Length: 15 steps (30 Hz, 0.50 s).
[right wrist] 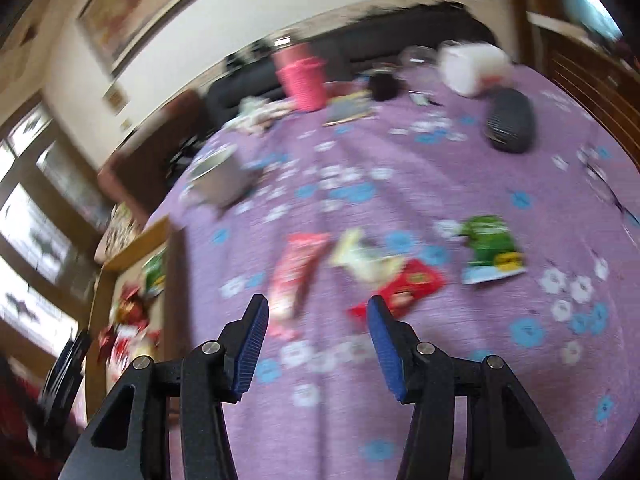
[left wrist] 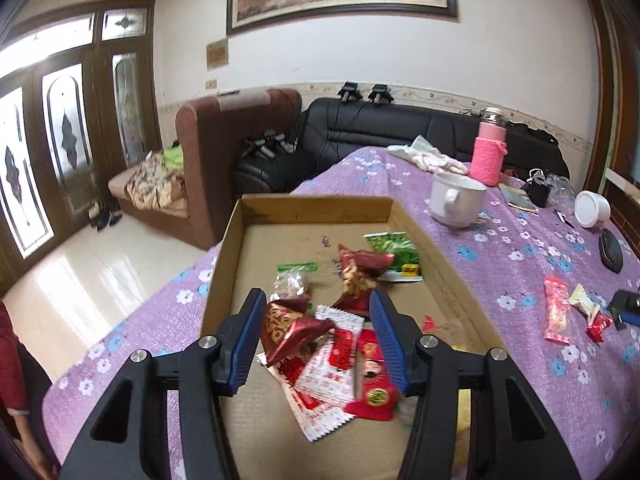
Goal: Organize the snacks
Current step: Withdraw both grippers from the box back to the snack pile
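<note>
My left tool [left wrist: 318,300] hangs above the cardboard box [left wrist: 316,207], its blue pads spread with nothing pinched between them. Under it the snack packets lie in a loose pile [left wrist: 332,344] toward the near end of the box floor: red foil ones, a white-and-red wrapper, a clear bag of nuts [left wrist: 291,280] and a green packet [left wrist: 394,250] closer to the right wall. The far half of the box floor is bare cardboard, so there is room there. The box's left wall runs close to the table's edge, beyond which the tiled floor [left wrist: 80,272] drops away.

My right tool [right wrist: 318,304] hovers over the purple flowered tablecloth [right wrist: 440,380], pads also spread and holding nothing; the view is blurred. Ahead of it lie a pink-red packet [right wrist: 298,272], a pale yellow packet [right wrist: 360,260], a red packet [right wrist: 408,284] and, apart to the right, a green packet [right wrist: 490,252]. The cloth near the tool is open. The box's right wall stands at the left, the mug [right wrist: 218,178] beyond it.
</note>
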Motion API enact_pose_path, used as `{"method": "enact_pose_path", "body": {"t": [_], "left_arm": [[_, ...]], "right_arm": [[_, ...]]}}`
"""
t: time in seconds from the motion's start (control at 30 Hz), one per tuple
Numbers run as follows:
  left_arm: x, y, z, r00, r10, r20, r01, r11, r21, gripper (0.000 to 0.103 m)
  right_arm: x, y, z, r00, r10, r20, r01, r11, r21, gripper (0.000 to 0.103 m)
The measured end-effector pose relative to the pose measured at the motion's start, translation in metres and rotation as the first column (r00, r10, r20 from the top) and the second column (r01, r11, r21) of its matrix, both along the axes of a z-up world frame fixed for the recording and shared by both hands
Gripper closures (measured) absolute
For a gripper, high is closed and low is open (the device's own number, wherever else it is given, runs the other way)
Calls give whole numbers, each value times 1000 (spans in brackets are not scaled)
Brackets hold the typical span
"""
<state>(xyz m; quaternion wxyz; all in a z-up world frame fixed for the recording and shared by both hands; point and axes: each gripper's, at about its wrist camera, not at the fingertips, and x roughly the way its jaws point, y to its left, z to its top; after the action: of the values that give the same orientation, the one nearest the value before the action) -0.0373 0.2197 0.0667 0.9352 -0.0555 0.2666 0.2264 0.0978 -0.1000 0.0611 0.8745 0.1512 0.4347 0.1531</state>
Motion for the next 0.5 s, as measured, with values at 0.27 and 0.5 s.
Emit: {"method": "enact_pose_path", "body": {"t": [0.27, 0.5], "left_arm": [[10, -75, 36, 973, -228, -19, 228, 973, -22, 43], [83, -138, 22, 873, -452, -181, 427, 890, -163, 42]], "right_arm": [[13, -40, -17, 990, -105, -93, 111, 992, 64, 48], [16, -49, -26, 983, -130, -130, 141, 987, 77, 48]]}}
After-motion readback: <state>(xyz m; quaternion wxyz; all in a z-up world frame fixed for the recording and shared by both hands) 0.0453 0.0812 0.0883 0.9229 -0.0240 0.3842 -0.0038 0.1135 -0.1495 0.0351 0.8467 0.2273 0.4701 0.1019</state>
